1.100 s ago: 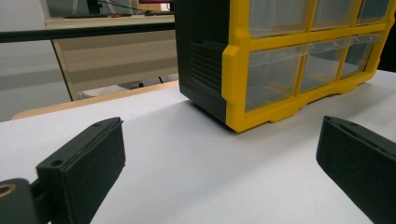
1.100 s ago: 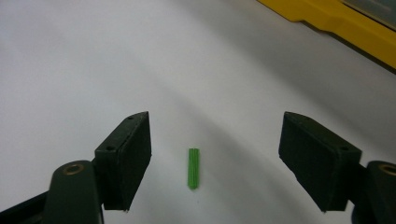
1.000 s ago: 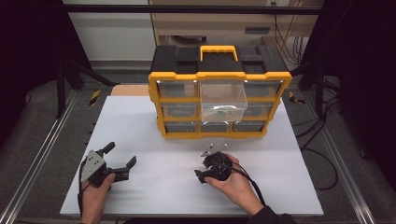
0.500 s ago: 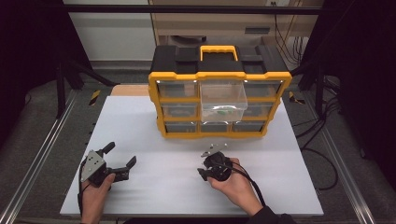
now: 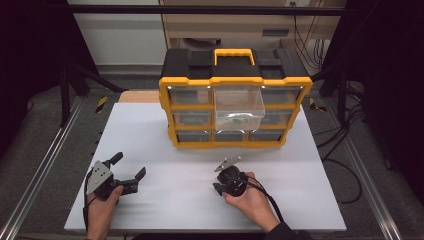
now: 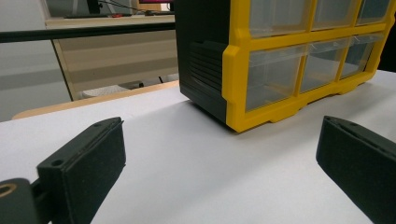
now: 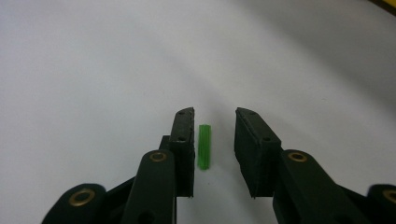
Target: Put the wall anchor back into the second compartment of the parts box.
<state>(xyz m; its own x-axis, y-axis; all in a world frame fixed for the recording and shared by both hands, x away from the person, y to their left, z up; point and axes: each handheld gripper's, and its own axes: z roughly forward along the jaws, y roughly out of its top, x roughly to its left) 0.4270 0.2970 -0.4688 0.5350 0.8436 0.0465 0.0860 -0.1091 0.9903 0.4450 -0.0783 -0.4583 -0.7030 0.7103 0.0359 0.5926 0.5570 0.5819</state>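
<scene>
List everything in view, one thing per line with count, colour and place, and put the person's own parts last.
drawer organiser: one, yellow frame with black top and yellow handle, far middle of the table.
open drawer: one, clear, pulled out of the organiser's middle column, small green things inside.
green plug: one, ribbed, lying on the table between the right jaws, close beside one jaw.
table: one, white top.
cables: several, black, on the floor at right.
left hand-held gripper: one, black, jaws wide apart, near left.
right hand-held gripper: one, black, jaws partly open, near middle.
</scene>
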